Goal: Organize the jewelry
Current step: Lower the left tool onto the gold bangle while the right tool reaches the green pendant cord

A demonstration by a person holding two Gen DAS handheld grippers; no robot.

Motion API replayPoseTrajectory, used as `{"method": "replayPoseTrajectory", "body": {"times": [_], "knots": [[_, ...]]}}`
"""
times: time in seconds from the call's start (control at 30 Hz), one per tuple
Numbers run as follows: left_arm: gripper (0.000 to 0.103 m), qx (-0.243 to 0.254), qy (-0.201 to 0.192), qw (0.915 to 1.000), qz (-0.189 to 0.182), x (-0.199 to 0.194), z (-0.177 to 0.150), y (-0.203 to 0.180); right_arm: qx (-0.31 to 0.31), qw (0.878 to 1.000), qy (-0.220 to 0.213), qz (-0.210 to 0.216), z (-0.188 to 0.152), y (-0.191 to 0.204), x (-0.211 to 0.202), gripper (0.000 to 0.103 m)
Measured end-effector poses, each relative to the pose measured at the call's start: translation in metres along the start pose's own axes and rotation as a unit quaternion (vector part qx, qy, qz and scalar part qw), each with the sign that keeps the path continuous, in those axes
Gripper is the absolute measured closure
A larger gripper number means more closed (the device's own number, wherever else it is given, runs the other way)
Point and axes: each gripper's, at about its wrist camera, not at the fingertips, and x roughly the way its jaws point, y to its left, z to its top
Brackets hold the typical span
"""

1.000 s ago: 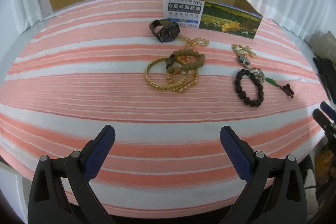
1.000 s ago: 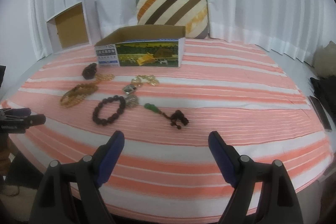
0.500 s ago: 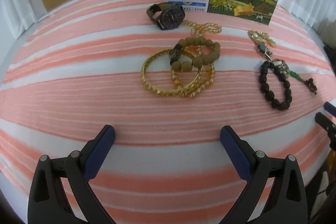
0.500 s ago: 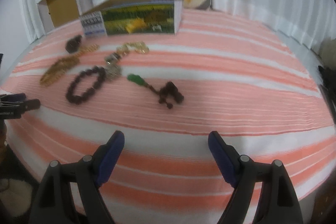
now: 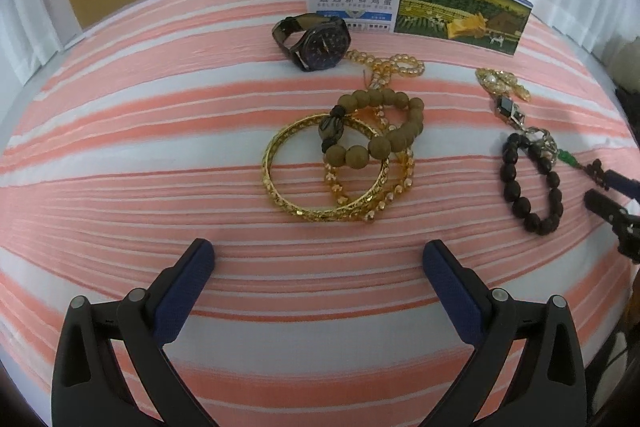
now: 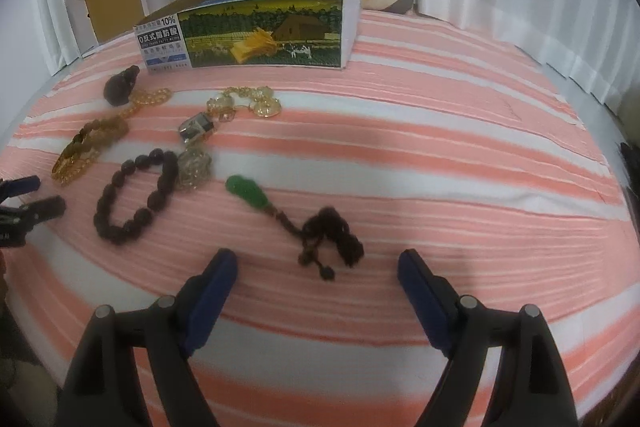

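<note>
A: Left gripper [image 5: 318,259] hanging wide open, empty, just short of the gold bangle [image 5: 326,167] on the striped cloth [image 5: 120,131]. Right gripper [image 6: 316,267] also spread wide, holding nothing, straddling the dark tassel [image 6: 332,237] of the green pendant [image 6: 248,191].

B: Noting the rest of the jewelry?

A: Tan bead bracelet [image 5: 376,125] lying on the bangle, tangled with an amber bead strand [image 5: 384,67]. Watch [image 5: 314,41] just in front of the open carton [image 6: 256,27]. Dark bead bracelet [image 6: 134,197] beside a silver charm piece [image 6: 194,167]; gold brooch cluster [image 6: 250,103] nearer the carton.

B: Handling advice?

A: Probably going for one piece at a time. Pinching the bangle across its near rim, lifting slowly, watching for the tan beads and amber strand dragging along. For the pendant, closing on the cord near the tassel, not the slick green stone. Likely dropping into the carton, though guessing there.

B: Reading any print?

A: Carton end panel: "10%", "0反式脂肪酸", "ZERO TRANS FATTY ACIDS", "SELECT FRESH EGGS". Farm picture on the long side. Smaller lines too blurred.
</note>
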Motion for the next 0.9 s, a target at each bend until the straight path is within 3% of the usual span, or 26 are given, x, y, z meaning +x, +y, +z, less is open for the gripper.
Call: {"method": "replayPoseTrajectory", "body": {"times": [0.53,0.9], "knots": [[0.0,0.005,-0.007,1.0,-0.001,0.014,0.022,0.001,-0.009,1.0,-0.018,0.009,0.0,-0.003,0.003,0.011],[0.0,0.018,-0.015,0.9992,-0.033,0.024,0.041,0.002,-0.006,1.0,-0.024,0.015,-0.002,-0.006,-0.001,0.012]]}}
